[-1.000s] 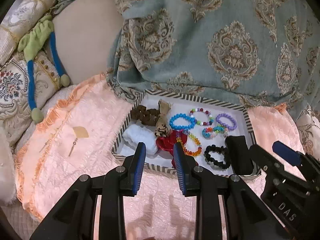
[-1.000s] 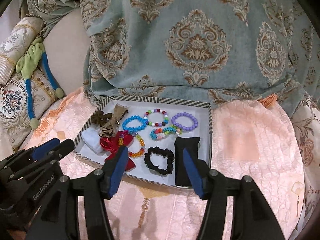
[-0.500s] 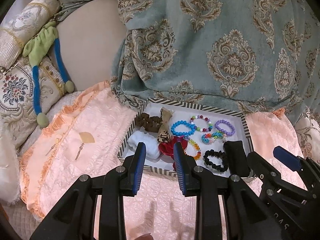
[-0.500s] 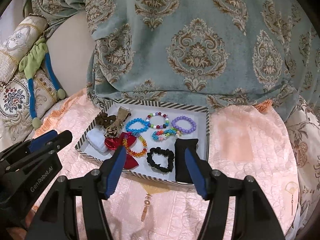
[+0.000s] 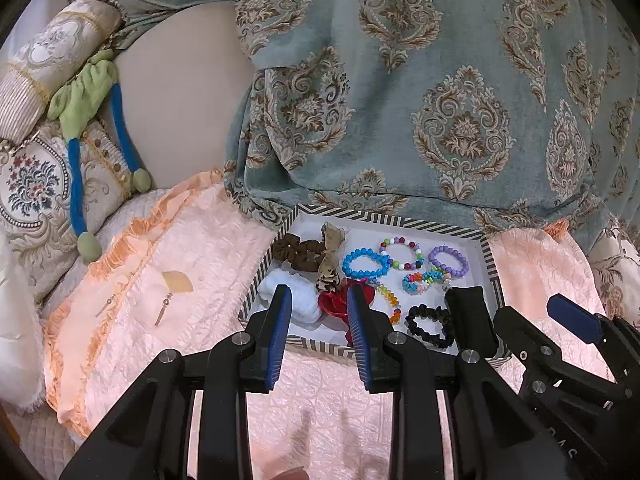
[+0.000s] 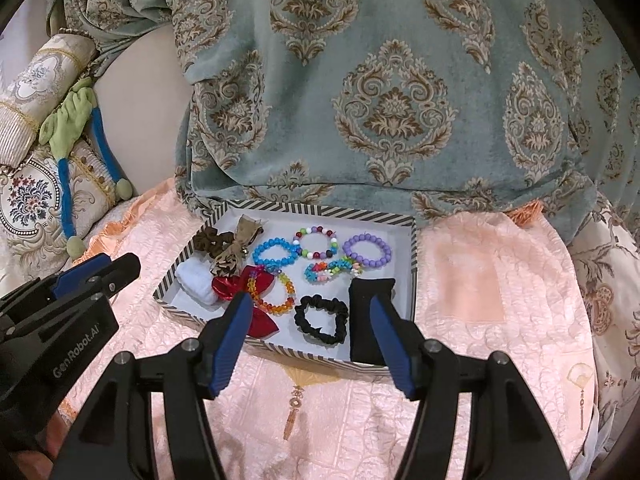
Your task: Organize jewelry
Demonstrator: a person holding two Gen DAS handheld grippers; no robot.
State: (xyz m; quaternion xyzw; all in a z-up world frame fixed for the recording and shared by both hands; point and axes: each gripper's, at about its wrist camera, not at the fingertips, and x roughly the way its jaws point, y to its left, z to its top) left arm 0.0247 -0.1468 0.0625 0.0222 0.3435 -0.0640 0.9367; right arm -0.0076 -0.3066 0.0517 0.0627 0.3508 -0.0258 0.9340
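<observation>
Jewelry sits in a shallow white tray [image 6: 414,248] with a black-and-white striped rim, placed on a peach quilted cover [image 6: 480,300] at the centre of the right wrist view. Inside the tray, a blue bead bracelet [image 6: 275,254] lies near the centre, with a multicolour bead bracelet [image 6: 315,242] at its 3 o'clock and a purple bead bracelet [image 6: 367,250] beyond that. A small mixed-bead piece [image 6: 332,270] lies just below these. An amber and rainbow bead bracelet [image 6: 276,294] overlaps a red bow [image 6: 240,292]. A black scrunchie [image 6: 321,319] lies at 6 o'clock of the tray, with a black pad [image 6: 370,322] just beside it at 3 o'clock. A brown scrunchie [image 6: 212,240], a tan ribbon bow [image 6: 236,248] and a white cloth roll [image 6: 196,282] occupy the 9 o'clock side. A teal damask-patterned drape [image 6: 400,100] hangs behind the tray at 12 o'clock, touching its far rim. Embroidered cushions [image 6: 32,196] and a green and blue soft toy [image 6: 76,128] lie at 9 to 10 o'clock. The left gripper [image 5: 318,332] hovers at the near rim with jaws narrowly apart, nothing between them. The right gripper [image 6: 310,336] hovers at the near rim with jaws wide, holding nothing.
</observation>
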